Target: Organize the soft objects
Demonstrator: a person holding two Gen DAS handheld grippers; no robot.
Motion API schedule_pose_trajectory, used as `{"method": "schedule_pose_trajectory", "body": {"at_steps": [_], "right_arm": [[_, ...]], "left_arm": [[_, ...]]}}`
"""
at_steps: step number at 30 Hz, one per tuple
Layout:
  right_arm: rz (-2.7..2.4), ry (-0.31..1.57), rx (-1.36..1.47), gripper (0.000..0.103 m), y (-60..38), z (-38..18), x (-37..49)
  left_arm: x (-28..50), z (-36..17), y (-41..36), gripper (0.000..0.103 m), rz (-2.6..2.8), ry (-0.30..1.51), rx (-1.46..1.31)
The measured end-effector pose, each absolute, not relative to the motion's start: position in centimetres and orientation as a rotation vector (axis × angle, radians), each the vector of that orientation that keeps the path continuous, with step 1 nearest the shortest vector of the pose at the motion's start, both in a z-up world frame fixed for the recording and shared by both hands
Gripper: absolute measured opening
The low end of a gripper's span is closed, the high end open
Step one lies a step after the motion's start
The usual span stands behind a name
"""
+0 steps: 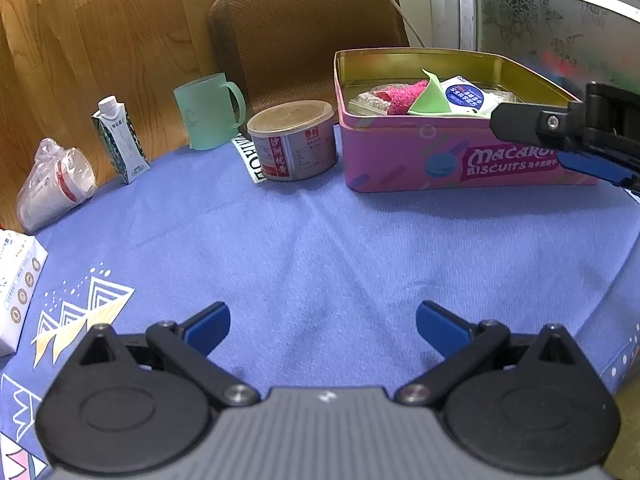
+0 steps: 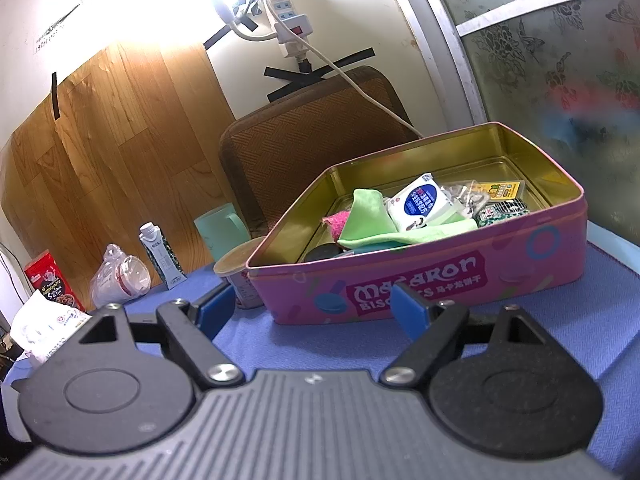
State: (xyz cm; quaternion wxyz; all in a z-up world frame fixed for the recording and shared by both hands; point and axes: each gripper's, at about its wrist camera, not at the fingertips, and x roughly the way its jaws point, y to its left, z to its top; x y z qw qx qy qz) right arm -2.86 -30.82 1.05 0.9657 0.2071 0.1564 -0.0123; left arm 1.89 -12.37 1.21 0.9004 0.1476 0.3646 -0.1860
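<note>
1. Pink tin [image 2: 440, 280] on the worktop [image 1: 320, 240] holds the soft items: green cloth [image 2: 368, 216], tissue pack [image 2: 420, 202].
2. Left tool [image 1: 323, 326] and right tool [image 2: 312, 306]: both spread apart, empty.
3. Risk: the right tool, near the tin wall, could shove it.
4. Can [image 1: 294, 140] touches the tin; mug [image 1: 208, 114] and carton [image 1: 120, 140] crowd the left.

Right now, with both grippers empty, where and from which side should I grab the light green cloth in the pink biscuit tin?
Grip the light green cloth at its raised fold, the peak standing above the pile. Come from above, over the pink biscuit tin wall, since the walls block a side approach. The right gripper, open and facing the tin, looks best placed.
</note>
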Motion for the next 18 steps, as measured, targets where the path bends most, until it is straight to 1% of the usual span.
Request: {"method": "schedule_pose_trajectory", "body": {"at_steps": [18], "right_arm": [[-0.023,0.354,0.431,0.087,-31.0,0.0,-2.3]], "left_arm": [[2.4,0.5,-12.2,0.103,-0.362,0.781,0.308]]}}
